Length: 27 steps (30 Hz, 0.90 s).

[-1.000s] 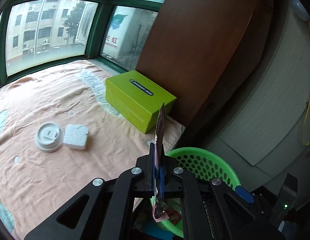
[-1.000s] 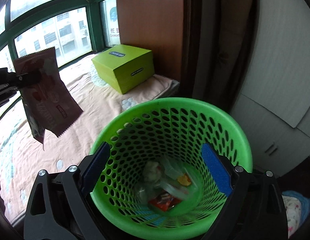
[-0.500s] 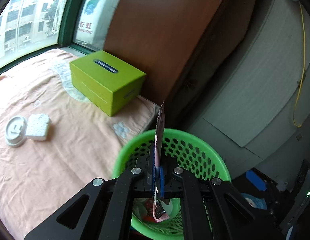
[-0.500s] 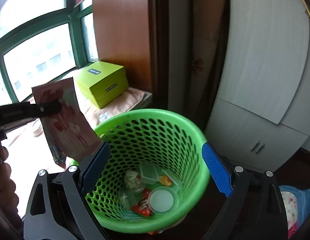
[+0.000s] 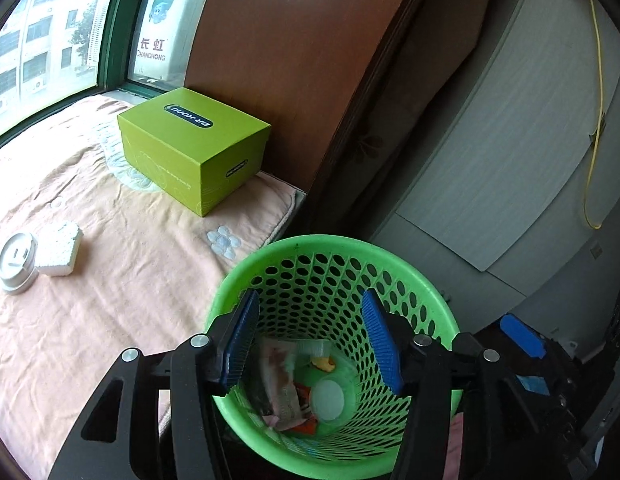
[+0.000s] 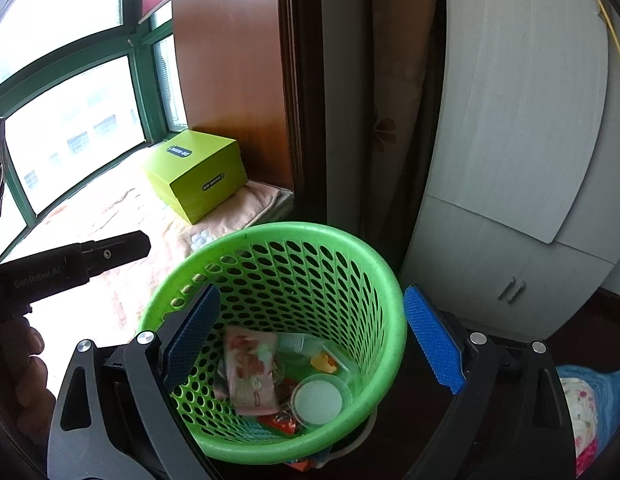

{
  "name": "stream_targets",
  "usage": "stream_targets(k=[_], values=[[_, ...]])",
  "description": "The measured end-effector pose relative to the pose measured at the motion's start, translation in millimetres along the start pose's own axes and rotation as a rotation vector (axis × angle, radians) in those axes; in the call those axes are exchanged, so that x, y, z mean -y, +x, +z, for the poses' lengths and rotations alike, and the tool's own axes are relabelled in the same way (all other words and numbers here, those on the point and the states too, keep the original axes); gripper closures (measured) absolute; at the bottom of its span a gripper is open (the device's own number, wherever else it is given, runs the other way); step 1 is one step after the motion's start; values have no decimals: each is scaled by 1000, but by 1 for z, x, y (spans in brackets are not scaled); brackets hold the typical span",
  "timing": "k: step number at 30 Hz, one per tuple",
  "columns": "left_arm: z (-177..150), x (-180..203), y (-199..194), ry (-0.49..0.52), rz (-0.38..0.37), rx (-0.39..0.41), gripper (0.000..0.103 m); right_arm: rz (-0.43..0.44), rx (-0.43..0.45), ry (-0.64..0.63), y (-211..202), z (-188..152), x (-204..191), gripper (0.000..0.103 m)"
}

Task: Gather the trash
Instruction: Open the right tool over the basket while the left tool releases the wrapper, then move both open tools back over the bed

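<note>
A green perforated basket (image 5: 350, 252) (image 6: 382, 272) stands on the floor beside the bed. A pink snack wrapper (image 5: 280, 384) (image 6: 248, 372) lies inside it on other trash, next to a round white lid (image 6: 316, 398). My left gripper (image 5: 314, 338) is open and empty above the basket's near side. My right gripper (image 6: 310, 338) is open and empty, its jaws wide on either side of the basket. On the bed lie a white cup lid (image 5: 16, 262) and a white foam block (image 5: 58, 248).
A lime-green box (image 5: 190, 156) (image 6: 198, 176) sits on the peach blanket (image 5: 90, 300) by the window. A brown panel (image 5: 286, 60) and a grey cabinet (image 6: 510, 160) stand behind the basket. The left tool (image 6: 70, 268) shows in the right wrist view.
My left gripper moved over the basket and opened. The pink wrapper left its jaws and now lies in the basket. The right gripper stayed open at the basket.
</note>
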<state>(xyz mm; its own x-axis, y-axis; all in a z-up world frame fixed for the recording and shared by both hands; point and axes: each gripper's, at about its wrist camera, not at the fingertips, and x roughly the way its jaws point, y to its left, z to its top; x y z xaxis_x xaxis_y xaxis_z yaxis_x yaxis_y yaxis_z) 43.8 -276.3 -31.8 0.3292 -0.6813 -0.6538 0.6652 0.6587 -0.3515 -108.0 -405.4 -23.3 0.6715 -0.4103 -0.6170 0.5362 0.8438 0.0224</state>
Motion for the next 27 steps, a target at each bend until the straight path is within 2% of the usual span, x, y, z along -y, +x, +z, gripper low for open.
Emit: stream_targets(k=[4,8,12,27], values=[[2,-13,-5,-20,30,9,48,18,-2,0,1,2,-5,11],[3,-29,-16,-37,89,21,43,36,-2,-17,2,3,-15,11],[4,-52,-31,-60,145,40,43,70,-3,-39,4,7,-30,11],[8,-177,-76,-208,419,102,43,222,-9,-155,24,22,-116,11]])
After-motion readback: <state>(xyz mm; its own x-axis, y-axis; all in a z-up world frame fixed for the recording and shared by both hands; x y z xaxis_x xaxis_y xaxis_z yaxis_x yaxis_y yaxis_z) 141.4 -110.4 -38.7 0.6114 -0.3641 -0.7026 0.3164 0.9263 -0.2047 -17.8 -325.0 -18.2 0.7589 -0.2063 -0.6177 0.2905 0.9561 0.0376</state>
